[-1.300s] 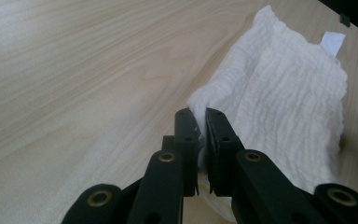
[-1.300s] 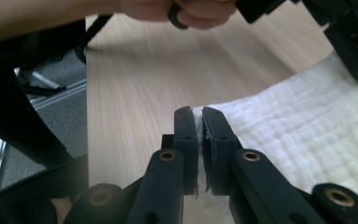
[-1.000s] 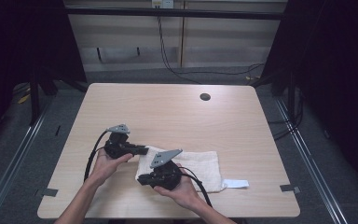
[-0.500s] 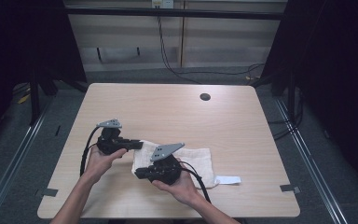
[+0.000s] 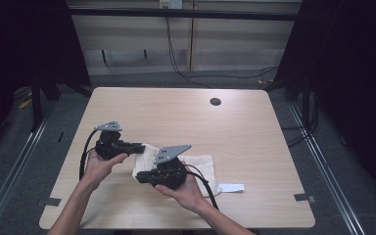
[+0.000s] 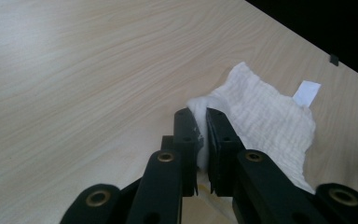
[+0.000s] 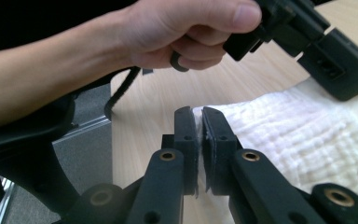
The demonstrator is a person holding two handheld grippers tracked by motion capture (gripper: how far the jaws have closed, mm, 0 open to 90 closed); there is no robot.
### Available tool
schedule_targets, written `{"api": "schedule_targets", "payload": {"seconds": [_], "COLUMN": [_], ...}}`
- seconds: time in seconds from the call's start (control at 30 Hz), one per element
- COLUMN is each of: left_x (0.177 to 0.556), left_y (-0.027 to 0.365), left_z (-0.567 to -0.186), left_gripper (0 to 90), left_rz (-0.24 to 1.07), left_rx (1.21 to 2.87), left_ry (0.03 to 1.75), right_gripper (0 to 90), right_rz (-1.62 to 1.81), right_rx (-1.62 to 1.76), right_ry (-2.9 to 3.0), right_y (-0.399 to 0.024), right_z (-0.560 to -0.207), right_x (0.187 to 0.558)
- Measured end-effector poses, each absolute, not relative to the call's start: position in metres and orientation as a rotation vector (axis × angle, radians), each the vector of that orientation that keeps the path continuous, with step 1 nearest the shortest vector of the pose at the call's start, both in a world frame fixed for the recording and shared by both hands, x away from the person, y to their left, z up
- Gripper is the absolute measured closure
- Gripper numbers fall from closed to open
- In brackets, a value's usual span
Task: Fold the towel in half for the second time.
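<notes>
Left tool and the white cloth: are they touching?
Touching. In the left gripper view, the left tool has its jaws closed on a bunched edge of the white cloth, with fabric pinched between the pads.

Your cloth lay on the table at lower centre — label to its right, left gripper at its upper-left corner, right gripper at its lower left.

White crinkled cloth on matt wood-grain table.
</notes>
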State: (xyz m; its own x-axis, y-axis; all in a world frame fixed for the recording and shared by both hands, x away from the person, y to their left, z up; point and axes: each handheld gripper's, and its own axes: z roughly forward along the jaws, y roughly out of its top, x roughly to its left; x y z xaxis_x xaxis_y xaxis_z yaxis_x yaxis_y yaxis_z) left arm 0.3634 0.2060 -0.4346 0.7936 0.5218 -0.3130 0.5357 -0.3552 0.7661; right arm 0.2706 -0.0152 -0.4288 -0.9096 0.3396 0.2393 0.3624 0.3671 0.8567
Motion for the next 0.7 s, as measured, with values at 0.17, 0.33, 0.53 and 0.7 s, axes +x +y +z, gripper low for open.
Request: {"api": "schedule_targets", "payload": {"seconds": [0.17,0.33,0.53,0.7], "left_x": [0.366,0.366,0.369,0.370], "left_y": [0.193,0.177,0.165,0.154], "left_z": [-0.440,-0.445,-0.444,-0.445], "left_gripper": [84.2,84.1,83.8,83.7], "left_rz": [-0.010,0.004,-0.027,-0.063], "left_rx": [2.065,2.101,2.079,2.075], "left_ry": [0.781,0.746,0.740,0.738], "right_gripper": [85.0,84.9,85.0,84.9], "right_rz": [-1.608,-1.614,-1.607,-1.621], "right_rx": [-0.699,-0.717,-0.742,-0.770], "right_ry": [-2.570,-2.588,-2.613,-2.606], "right_y": [-0.019,-0.030,-0.049,-0.063], "right_z": [-0.442,-0.440,-0.440,-0.440], "right_x": [0.272,0.270,0.266,0.263]}}
